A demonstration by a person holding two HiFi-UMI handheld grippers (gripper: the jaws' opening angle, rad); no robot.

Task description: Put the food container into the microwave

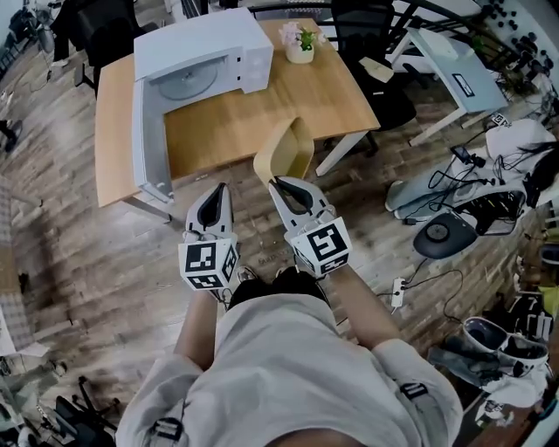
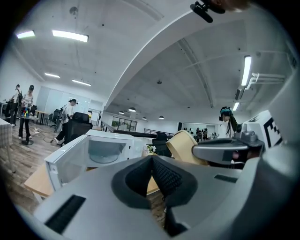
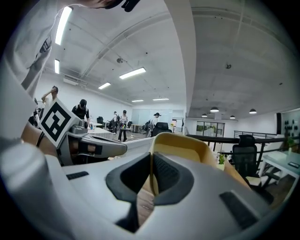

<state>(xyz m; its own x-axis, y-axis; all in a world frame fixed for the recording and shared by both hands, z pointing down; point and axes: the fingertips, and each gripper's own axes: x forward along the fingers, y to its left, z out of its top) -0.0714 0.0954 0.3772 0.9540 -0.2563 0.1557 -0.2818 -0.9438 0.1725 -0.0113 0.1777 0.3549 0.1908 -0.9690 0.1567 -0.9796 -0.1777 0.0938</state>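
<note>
The food container (image 1: 284,153), a beige open tub, hangs tilted over the table's near edge, and my right gripper (image 1: 278,183) is shut on its rim. In the right gripper view the thin rim sits pinched between the pads, with the container (image 3: 185,145) rising beyond my right gripper (image 3: 151,159). My left gripper (image 1: 223,188) is level beside it, shut and empty, its pads (image 2: 152,159) meeting. The white microwave (image 1: 201,57) stands at the back left of the wooden table (image 1: 262,113), with its door (image 1: 148,140) swung open toward me and the glass turntable visible inside (image 2: 101,150).
A small flower pot (image 1: 300,44) stands to the right of the microwave. Black office chairs (image 1: 367,26) and a white desk (image 1: 454,61) are behind and to the right. Cables, a power strip and a round grey base (image 1: 444,236) lie on the floor at right. People stand far off.
</note>
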